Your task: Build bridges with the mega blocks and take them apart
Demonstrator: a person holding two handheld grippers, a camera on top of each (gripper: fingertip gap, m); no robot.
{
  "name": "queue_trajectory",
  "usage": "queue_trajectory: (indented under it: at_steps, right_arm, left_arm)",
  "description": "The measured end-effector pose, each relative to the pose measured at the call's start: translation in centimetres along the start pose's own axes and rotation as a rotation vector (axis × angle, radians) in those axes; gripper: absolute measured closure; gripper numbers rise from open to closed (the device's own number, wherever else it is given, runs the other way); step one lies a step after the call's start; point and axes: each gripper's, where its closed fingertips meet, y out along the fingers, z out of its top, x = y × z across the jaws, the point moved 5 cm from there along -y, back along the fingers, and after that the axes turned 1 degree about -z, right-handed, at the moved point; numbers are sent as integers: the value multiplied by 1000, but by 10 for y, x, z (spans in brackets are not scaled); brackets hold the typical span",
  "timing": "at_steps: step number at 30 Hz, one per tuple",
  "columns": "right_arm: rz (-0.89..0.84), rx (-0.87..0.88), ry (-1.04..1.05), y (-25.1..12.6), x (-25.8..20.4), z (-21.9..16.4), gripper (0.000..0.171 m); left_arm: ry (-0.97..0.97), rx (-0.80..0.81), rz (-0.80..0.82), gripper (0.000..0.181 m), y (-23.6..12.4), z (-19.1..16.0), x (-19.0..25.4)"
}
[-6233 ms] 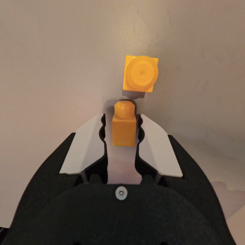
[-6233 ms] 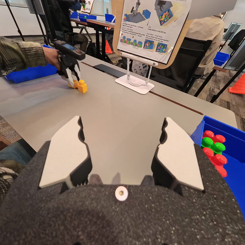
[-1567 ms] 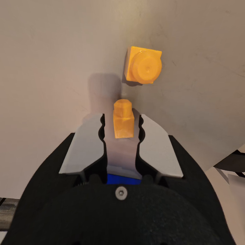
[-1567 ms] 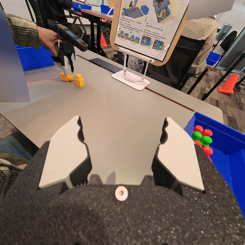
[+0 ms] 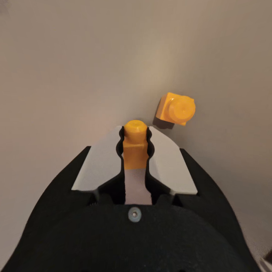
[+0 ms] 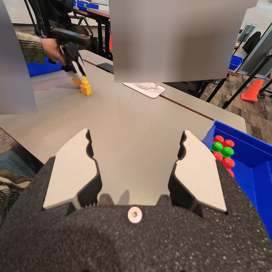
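While the left gripper (image 5: 135, 129) clamps a yellow block (image 5: 134, 148) at the centre of the left wrist view, its stud pointing away from the camera, a second block (image 5: 175, 109) stands on the grey table (image 5: 73, 73) just to the upper right, apart from it. Low in the right wrist view, the right gripper (image 6: 136, 145) hangs spread wide and empty above the table. At right, a blue bin (image 6: 250, 148) holds red and green blocks (image 6: 223, 150).

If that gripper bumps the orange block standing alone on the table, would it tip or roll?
The free orange block looks like stiff, light plastic. Its flat square base probably lets it slide or topple rather than roll. On the smooth table it likely skids easily.
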Motion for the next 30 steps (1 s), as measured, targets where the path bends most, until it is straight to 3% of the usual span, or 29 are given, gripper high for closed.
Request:
queue_trajectory:
  at_steps: [8, 14, 30]
  right_arm:
    - [11, 5, 5, 3, -2, 0, 58]
    - [7, 2, 2, 1, -3, 1, 58]
    - [13, -2, -19, 3, -9, 8, 58]
  left_arm:
    - [-52, 641, -120, 153, -28, 11, 0]
    - [-125, 914, -246, 153, -36, 2, -1]
    - [5, 978, -376, 153, -29, -16, 16]
